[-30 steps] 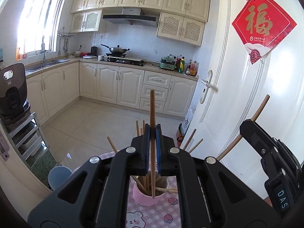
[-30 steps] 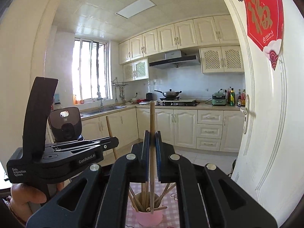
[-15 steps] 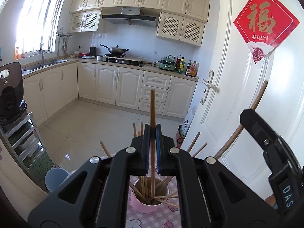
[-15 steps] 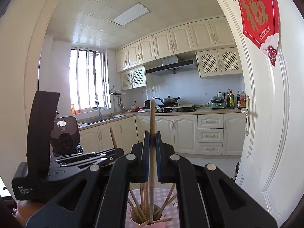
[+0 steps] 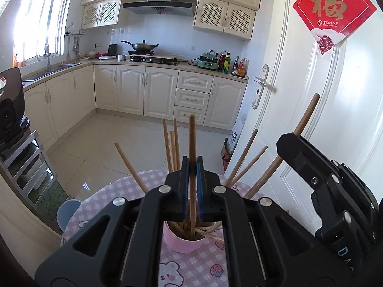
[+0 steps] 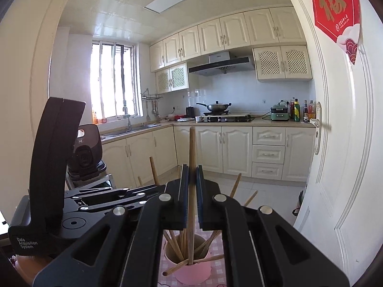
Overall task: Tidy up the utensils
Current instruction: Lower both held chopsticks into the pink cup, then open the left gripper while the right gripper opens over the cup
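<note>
A pink cup (image 5: 184, 243) stands on a table with a pink checked cloth (image 5: 191, 267) and holds several wooden chopsticks. My left gripper (image 5: 192, 167) is shut on one upright chopstick (image 5: 192, 138) whose lower end is inside the cup. My right gripper (image 6: 191, 177) is shut on another upright chopstick (image 6: 192, 148), its tip down in the same pink cup (image 6: 191, 270). The right gripper's body shows at the right of the left wrist view (image 5: 335, 196). The left gripper's body shows at the left of the right wrist view (image 6: 71, 205).
A white door (image 5: 311, 95) with a red paper sign (image 5: 332, 9) stands close on the right. A grey stool (image 5: 68, 210) sits beside the table. A metal rack (image 5: 26, 167) with a black appliance (image 5: 9, 110) is at the left. Kitchen cabinets line the far walls.
Both grippers have moved down with their chopsticks, so the tips sit deeper in the pink cup. The two grippers stay close side by side.
</note>
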`<state>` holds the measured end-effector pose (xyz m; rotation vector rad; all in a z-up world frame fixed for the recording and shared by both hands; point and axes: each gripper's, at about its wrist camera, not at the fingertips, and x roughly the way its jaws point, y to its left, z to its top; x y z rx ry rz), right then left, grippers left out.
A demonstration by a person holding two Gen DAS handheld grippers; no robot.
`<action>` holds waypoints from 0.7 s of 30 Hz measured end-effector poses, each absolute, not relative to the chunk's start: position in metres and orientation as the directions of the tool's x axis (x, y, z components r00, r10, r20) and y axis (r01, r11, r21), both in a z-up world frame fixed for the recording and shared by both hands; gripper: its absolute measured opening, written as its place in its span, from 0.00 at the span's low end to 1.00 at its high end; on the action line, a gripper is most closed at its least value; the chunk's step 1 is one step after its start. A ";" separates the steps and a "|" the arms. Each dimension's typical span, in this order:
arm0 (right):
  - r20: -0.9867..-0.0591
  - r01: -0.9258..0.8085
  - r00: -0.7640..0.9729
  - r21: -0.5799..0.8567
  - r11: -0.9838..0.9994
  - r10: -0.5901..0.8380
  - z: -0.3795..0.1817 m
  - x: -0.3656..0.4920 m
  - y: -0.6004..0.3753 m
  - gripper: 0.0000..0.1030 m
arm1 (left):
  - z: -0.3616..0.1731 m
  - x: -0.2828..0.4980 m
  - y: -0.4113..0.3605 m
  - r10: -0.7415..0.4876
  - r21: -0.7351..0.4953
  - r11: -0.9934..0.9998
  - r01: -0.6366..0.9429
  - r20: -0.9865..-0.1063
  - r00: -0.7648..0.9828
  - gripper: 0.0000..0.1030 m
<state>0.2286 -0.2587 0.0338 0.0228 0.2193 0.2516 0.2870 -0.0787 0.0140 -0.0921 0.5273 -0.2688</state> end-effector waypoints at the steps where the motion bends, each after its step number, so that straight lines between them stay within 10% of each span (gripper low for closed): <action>1: -0.222 -0.246 0.942 0.049 0.968 0.251 0.033 0.229 -0.259 0.04 | 0.013 0.286 -0.078 -0.279 -0.156 0.960 0.232 -0.485 0.829 0.07; 21: -0.335 -0.247 0.909 0.043 0.968 0.247 0.013 0.223 -0.252 0.05 | -0.002 0.267 -0.069 -0.227 -0.108 0.973 0.202 -0.562 0.795 0.07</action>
